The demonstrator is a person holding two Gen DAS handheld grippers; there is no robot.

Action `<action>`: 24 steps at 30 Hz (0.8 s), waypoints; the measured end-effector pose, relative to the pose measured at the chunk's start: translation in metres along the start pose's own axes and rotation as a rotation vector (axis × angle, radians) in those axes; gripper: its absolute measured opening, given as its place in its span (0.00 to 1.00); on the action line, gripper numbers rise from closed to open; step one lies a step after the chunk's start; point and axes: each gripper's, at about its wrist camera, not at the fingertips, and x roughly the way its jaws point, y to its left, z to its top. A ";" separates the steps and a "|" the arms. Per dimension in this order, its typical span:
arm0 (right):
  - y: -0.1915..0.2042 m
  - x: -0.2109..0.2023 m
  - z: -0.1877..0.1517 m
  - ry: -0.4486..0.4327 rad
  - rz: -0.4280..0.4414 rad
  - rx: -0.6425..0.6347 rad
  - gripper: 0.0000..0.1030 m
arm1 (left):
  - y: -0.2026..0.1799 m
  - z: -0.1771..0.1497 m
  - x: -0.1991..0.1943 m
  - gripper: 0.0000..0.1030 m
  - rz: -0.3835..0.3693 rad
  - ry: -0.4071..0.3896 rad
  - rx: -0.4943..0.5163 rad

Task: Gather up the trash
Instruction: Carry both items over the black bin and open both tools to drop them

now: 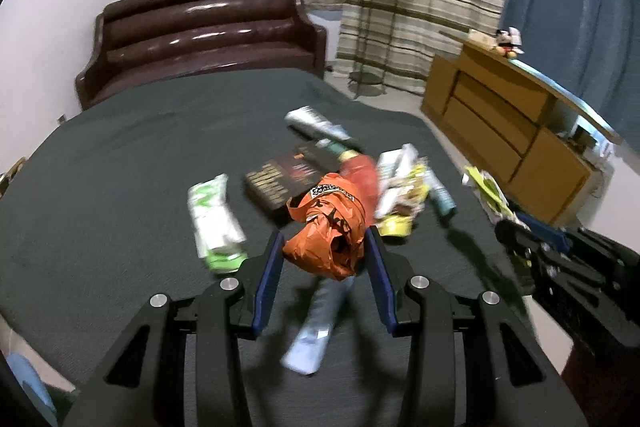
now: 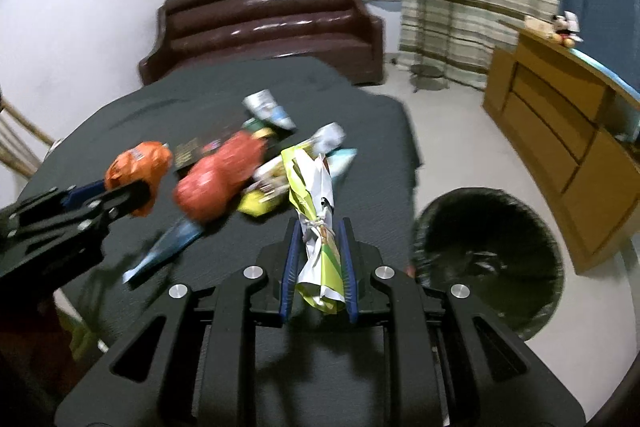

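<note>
My left gripper is shut on a crumpled orange wrapper, held just above the dark grey bed. My right gripper is shut on a twisted yellow-green and white wrapper. The right wrist view also catches the left gripper at the left with the orange wrapper. More trash lies on the bed: a red bag, a green-white packet, a light blue wrapper, a yellow packet and a silver packet. A black trash bin stands on the floor right of the bed.
A dark box lies among the trash. A brown padded headboard closes the far end of the bed. A wooden dresser stands at the right, with a plant stand and striped curtains behind.
</note>
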 end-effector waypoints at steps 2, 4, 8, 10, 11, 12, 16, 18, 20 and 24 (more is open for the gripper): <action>-0.016 -0.001 0.004 -0.013 -0.038 0.024 0.19 | -0.011 0.004 0.004 0.40 -0.024 -0.006 0.018; -0.035 -0.002 0.007 -0.023 -0.082 0.052 0.19 | -0.026 0.009 0.009 0.40 -0.053 -0.011 0.040; -0.070 -0.002 0.010 -0.033 -0.152 0.108 0.19 | -0.056 0.020 0.023 0.40 -0.112 -0.018 0.077; -0.085 -0.002 0.011 -0.038 -0.185 0.126 0.19 | -0.070 0.025 0.029 0.40 -0.137 -0.020 0.090; -0.092 -0.002 0.011 -0.039 -0.198 0.134 0.19 | -0.077 0.028 0.032 0.40 -0.146 -0.022 0.099; -0.101 -0.001 0.011 -0.039 -0.216 0.148 0.19 | -0.087 0.033 0.038 0.40 -0.157 -0.021 0.113; -0.123 0.004 0.010 -0.030 -0.259 0.184 0.19 | -0.114 0.037 0.053 0.40 -0.184 -0.017 0.153; -0.135 0.007 0.008 -0.025 -0.280 0.202 0.19 | -0.125 0.036 0.059 0.40 -0.194 -0.007 0.170; -0.144 0.008 0.006 -0.020 -0.293 0.216 0.19 | -0.139 0.037 0.069 0.40 -0.200 0.004 0.193; -0.162 0.015 0.002 -0.006 -0.313 0.247 0.19 | -0.160 0.039 0.088 0.40 -0.205 0.031 0.221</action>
